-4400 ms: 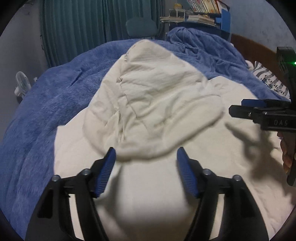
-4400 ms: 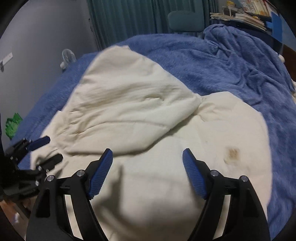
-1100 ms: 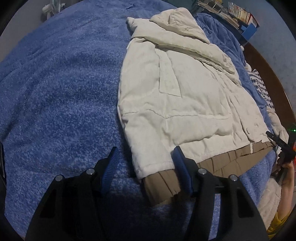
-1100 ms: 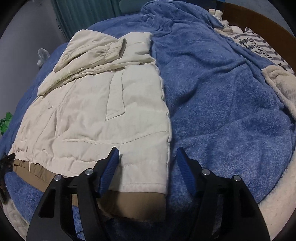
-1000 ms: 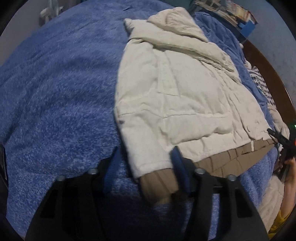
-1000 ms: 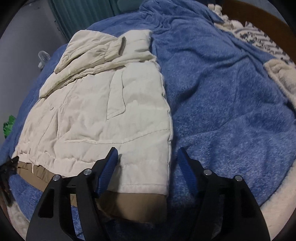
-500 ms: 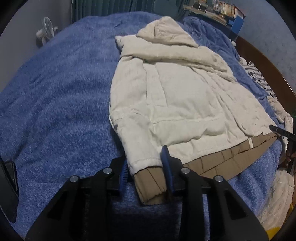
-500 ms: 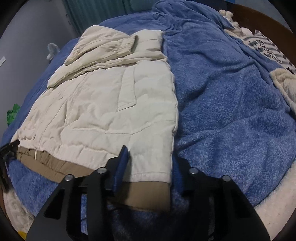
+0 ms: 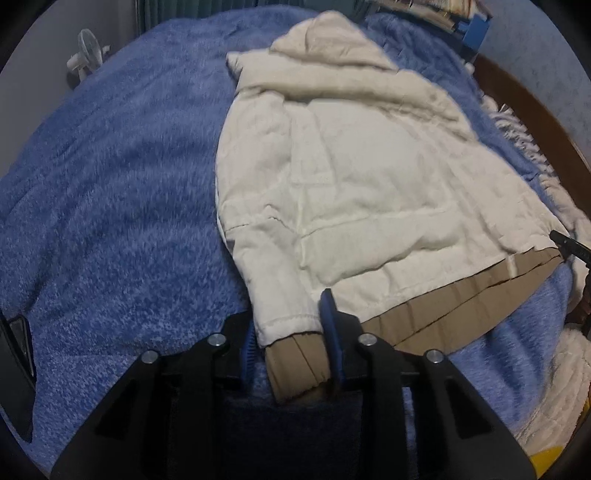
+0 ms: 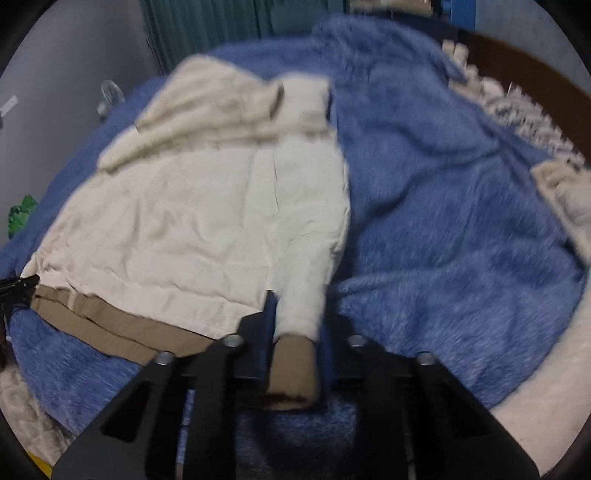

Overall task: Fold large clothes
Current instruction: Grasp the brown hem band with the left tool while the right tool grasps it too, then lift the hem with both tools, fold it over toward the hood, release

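A cream quilted hooded jacket (image 9: 354,184) with a tan ribbed hem (image 9: 443,302) lies flat on a blue fleece blanket, hood at the far end. My left gripper (image 9: 290,332) is shut on the near left hem corner. In the right wrist view the jacket (image 10: 207,221) fills the left half, and my right gripper (image 10: 295,328) is shut on the near right hem corner (image 10: 293,369). The tip of the right gripper shows at the right edge of the left wrist view (image 9: 570,247). The tip of the left gripper shows at the left edge of the right wrist view (image 10: 18,286).
The blue blanket (image 9: 110,221) covers the bed (image 10: 461,221). A brown wooden headboard (image 9: 535,107) curves along the right. A fringed cream throw (image 10: 517,110) lies near it. A small white fan (image 9: 86,55) stands at the far left. Teal curtains (image 10: 221,26) hang behind.
Both grippers have narrowed from wide open and closed on the jacket's tan hem corners. The corners bunch between the fingers and the views have shifted slightly.
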`<control>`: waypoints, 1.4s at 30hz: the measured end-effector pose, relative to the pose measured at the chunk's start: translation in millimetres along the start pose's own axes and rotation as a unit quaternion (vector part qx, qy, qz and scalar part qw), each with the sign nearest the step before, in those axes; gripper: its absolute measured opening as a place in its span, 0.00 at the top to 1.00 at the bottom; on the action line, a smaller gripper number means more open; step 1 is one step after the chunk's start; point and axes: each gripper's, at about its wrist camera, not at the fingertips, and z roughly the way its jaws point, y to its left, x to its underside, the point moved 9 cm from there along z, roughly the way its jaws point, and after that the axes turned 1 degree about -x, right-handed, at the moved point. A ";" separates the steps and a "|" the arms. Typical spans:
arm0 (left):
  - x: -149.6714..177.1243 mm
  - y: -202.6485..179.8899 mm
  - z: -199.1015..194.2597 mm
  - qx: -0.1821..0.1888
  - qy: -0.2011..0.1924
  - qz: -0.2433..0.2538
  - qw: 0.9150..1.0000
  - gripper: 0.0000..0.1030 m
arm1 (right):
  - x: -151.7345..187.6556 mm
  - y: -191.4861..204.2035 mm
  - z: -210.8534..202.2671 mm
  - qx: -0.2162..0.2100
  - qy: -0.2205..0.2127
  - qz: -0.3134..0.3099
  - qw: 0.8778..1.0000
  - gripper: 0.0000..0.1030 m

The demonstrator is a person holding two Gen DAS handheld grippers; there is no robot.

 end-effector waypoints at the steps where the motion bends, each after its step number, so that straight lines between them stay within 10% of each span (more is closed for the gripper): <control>1: -4.1 -0.8 -7.7 0.009 -0.017 -0.002 1.000 0.79 | -5.9 5.9 -10.1 -0.011 -0.025 -0.007 1.000 0.90; 9: -39.1 0.2 -52.7 0.073 -0.106 -0.045 0.991 0.89 | -37.7 21.4 -45.3 -0.039 -0.126 -0.008 0.991 0.92; 27: -129.8 -8.9 -93.9 0.100 -0.150 -0.009 0.984 0.89 | -136.4 35.5 -60.4 -0.045 -0.152 0.012 0.987 0.92; 42: -307.6 23.8 -54.4 0.071 -0.148 -0.040 0.986 0.89 | -315.5 25.6 19.2 -0.023 -0.123 0.007 0.992 0.92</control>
